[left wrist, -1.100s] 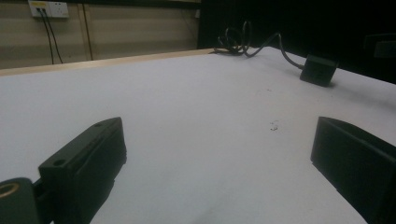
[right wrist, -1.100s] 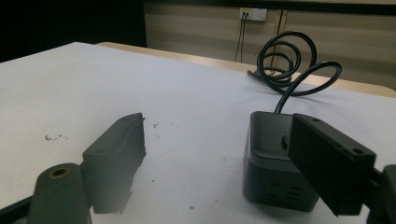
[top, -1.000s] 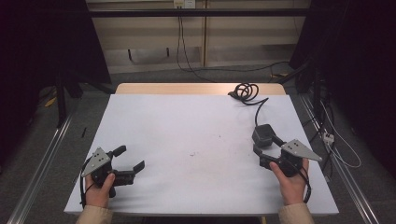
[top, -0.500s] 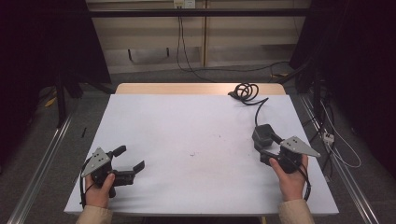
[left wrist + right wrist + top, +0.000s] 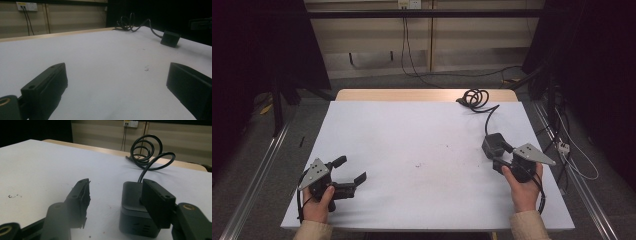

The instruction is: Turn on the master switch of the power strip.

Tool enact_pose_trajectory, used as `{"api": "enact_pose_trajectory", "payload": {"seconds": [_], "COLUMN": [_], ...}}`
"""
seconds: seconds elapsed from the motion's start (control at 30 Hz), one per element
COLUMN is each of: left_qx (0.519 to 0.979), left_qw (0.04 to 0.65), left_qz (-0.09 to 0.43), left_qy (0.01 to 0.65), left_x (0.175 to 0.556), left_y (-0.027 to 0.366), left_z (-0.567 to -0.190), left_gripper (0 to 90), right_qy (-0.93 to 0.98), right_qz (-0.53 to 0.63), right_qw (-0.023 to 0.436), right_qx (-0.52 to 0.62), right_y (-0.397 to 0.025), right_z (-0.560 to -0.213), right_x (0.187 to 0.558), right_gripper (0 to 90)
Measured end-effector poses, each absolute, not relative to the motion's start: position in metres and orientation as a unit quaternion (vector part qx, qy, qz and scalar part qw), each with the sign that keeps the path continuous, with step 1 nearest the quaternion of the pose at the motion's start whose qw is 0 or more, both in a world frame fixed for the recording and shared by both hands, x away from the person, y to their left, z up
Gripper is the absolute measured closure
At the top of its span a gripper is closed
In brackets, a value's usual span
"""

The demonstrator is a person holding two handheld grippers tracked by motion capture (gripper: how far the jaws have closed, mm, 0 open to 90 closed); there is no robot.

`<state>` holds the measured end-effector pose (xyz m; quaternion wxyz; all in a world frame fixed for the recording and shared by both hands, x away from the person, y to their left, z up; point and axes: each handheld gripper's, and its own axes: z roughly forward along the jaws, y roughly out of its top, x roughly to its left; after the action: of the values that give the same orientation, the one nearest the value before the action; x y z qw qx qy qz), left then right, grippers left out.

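A black power adapter (image 5: 136, 212) was seen on the white table (image 5: 422, 135), toward its right edge, with its cable (image 5: 147, 157) run back to a coil near the far edge. The right gripper (image 5: 113, 200) was held just at the adapter with its jaws apart; one jaw was placed against the adapter's front corner, part of the block being hidden behind it, and whether the two touched could not be told. The left gripper (image 5: 348, 175) was held low over the near left of the table, well apart, jaws spread wide on nothing. A small dark smudge (image 5: 147, 68) was noted mid-table.
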<state>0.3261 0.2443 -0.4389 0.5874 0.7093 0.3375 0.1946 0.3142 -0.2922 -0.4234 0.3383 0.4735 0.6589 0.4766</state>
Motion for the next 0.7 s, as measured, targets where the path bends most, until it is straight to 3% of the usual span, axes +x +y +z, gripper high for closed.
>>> {"api": "enact_pose_trajectory", "payload": {"seconds": [0.7], "left_qx": [0.71], "left_qw": [0.587], "left_qz": [0.196], "left_qy": [0.337], "left_x": [0.3261], "left_y": [0.2449], "left_z": [-0.4394], "left_gripper": [3.0], "right_qy": [0.663], "right_qz": [0.467], "right_qw": [0.341], "right_qx": [0.475], "right_y": [-0.2951], "right_z": [-0.4207], "right_x": [0.3205], "right_gripper": [54.1]}}
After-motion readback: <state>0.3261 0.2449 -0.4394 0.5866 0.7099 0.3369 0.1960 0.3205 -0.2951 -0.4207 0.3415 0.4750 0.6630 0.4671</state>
